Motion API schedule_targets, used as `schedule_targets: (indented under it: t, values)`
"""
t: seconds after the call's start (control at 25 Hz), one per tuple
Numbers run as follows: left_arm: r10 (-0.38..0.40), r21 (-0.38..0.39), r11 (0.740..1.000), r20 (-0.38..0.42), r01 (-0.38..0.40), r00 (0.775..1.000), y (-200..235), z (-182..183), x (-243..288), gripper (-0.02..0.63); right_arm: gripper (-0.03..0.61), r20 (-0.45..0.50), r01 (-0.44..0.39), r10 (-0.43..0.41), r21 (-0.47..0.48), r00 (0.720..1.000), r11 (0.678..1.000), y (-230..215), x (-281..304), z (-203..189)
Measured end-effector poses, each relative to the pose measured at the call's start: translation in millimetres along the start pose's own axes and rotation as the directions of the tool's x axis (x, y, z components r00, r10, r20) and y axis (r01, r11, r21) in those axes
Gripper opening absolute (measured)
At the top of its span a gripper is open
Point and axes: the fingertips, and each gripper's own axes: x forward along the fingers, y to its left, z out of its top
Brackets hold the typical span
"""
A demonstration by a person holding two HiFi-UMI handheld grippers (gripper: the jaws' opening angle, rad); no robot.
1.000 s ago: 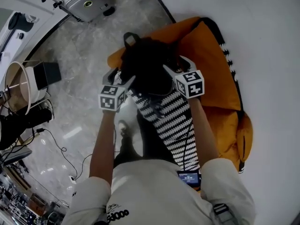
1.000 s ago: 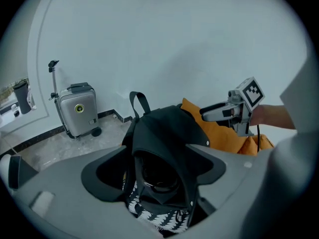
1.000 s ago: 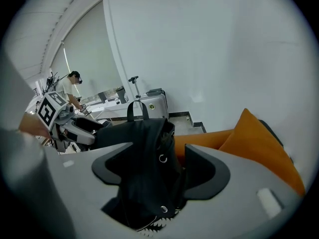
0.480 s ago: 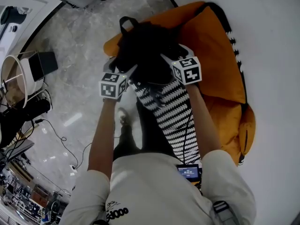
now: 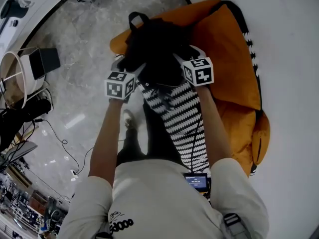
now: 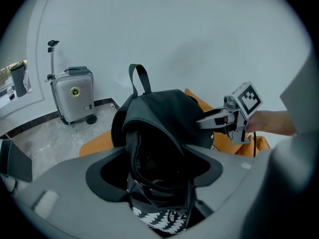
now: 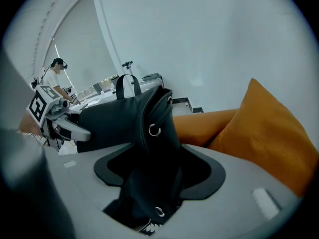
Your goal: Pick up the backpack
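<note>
Head view shows the black fabric backpack lying on the orange beanbag cushion. Left gripper and right gripper flank its sides, jaws closing with backpack fabric between them, not yet clamped

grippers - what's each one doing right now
Left gripper: closing around the backpack, not clamped yet.
Right gripper: closing around the backpack too, not clamped yet.

I see the black backpack standing upright on the orange cushion, with its carry loop sticking up at the top. Its fabric sags in soft folds, and a small metal ring hangs on one side edge.
</note>
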Motion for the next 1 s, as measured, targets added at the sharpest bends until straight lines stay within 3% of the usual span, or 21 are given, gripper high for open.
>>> schedule_targets:
  t: [0.2,0.76,1.0]
  values:
    - [0.001,0.006,1.0,-0.009,-0.001,1.0,-5.1,-8.2,-6.6,0.271,0.224,-0.012,0.01,-0.01,-0.01,1.0,1.0,9.9,-6.2,-4.7]
    - [-0.002,0.012,1.0,-0.037,0.003,0.999,-27.2,-23.4,-26.0,0.102,0.058,-0.051,-0.065,0.06,-0.082,0.997,0.995,45.8,-33.8,-21.7]
    - [-0.016,0.011,1.0,-0.028,0.016,0.999,-40.2,-28.5,-42.1,0.074,0.037,-0.028,-0.05,0.048,-0.048,0.998,0.998,54.5,-54.5,-32.2]
